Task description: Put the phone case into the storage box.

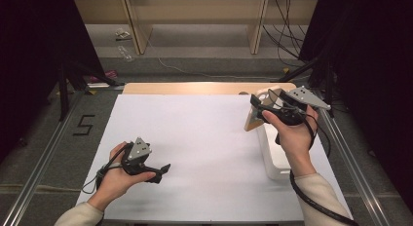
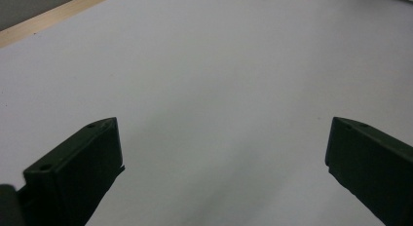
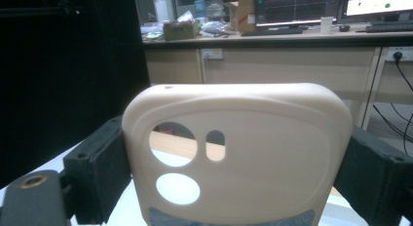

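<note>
Left gripper [image 1: 163, 168] idle near the table's [image 1: 204, 153] near-left edge, jaws spread, nothing between. Right gripper [image 3: 234, 162] farther off at the far-right corner, jaws pinching a cream phone case [image 3: 234, 153] by its sides, above a white box [image 1: 272, 160]. Step likely lifting out; next needs a clear carry.

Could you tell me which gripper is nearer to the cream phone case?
Right. The right gripper has its jaws closed on the sides of the phone case, holding it above the table's far right. The left gripper is open over the white table, near left, well apart.
</note>
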The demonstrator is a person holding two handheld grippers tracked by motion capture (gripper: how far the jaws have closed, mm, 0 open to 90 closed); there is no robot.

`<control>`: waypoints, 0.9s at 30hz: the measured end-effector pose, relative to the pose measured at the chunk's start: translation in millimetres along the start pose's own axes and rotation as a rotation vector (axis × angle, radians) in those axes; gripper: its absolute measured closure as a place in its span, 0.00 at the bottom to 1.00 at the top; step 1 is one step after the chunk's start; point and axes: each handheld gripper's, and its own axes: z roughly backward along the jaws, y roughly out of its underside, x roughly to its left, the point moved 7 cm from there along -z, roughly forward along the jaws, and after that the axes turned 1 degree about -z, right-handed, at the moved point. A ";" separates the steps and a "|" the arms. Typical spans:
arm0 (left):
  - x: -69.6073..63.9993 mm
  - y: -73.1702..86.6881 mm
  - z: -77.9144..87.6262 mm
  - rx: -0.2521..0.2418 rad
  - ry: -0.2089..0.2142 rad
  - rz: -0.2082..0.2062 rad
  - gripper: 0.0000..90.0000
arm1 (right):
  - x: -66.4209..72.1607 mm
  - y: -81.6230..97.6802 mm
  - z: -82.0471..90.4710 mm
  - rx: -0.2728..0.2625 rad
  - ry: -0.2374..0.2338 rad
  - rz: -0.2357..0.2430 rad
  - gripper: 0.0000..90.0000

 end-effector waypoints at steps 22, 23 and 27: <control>0.6 0.2 0.1 0.000 0.000 0.004 0.00 | -10.8 -3.9 4.1 -0.010 0.030 -0.009 0.13; 0.6 0.2 0.1 0.000 -0.001 0.004 0.00 | -11.3 -4.1 4.4 -0.010 0.033 -0.008 0.13; 0.7 0.0 0.0 -0.002 -0.002 0.004 0.00 | -13.5 -5.0 5.4 -0.013 0.041 -0.007 0.13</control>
